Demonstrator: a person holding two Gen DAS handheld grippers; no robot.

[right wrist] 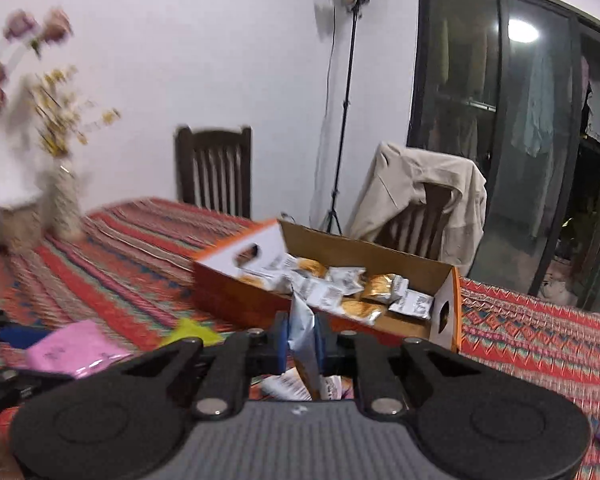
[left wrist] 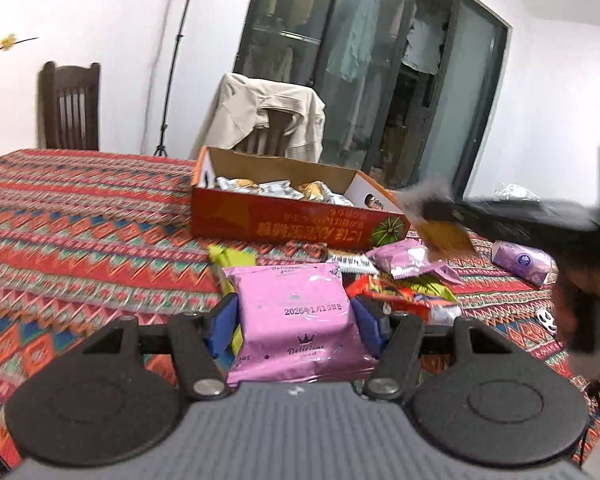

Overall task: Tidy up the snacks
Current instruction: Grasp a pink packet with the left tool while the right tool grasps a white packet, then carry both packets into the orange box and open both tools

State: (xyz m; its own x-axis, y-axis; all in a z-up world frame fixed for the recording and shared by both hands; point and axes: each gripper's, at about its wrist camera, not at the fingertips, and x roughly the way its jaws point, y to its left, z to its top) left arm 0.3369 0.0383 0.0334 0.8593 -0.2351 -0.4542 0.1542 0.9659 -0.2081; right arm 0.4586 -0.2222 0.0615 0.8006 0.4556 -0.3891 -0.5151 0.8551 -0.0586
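The left claw (left wrist: 296,322) is closed on a pink snack packet (left wrist: 294,320), its blue pads (left wrist: 225,326) pressing the packet's two side edges; the packet lies flat between them with its long axis running straight ahead, away from the camera toward the orange box (left wrist: 292,222), raised above the patterned worktop (left wrist: 80,232). The right claw (right wrist: 303,340) is nearly shut, pinching a thin silver and orange packet (right wrist: 304,344) that stands on edge, its long axis close to upright and leaning a little left at the top. In the left wrist view that same packet (left wrist: 446,236) hangs blurred just beside the box's right end. The box sits open on the worktop, long axis across the left view, holding silver and gold packets (right wrist: 356,292). In front of it lies a loose heap of snacks (left wrist: 404,280), yellow-green, purple and red, and a purple tissue pack (left wrist: 524,262) lies apart to the right
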